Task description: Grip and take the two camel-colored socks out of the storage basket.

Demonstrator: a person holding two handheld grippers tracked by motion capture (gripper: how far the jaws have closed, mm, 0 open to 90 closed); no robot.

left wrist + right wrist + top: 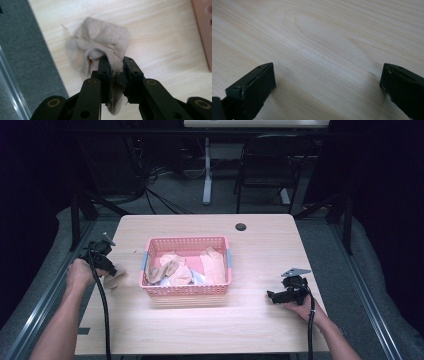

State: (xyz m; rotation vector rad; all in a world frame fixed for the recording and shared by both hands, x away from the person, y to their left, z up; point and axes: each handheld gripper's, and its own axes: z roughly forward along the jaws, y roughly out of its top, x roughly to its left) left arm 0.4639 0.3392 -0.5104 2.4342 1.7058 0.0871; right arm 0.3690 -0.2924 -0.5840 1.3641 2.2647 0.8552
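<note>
left tongs (116, 66) were clamped on a beige sock (100, 45), its bunched bulk resting on the tabletop (260, 320) near the left edge, just left of the pink basket (187, 290). the basket held more beige socks (172, 270). over on the right, the right tongs (272, 296) lay low on bare wood, spread wide, gripping nothing.

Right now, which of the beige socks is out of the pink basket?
The sock pinched in the left tool, touching the table left of the basket. The other socks lie inside it.
</note>
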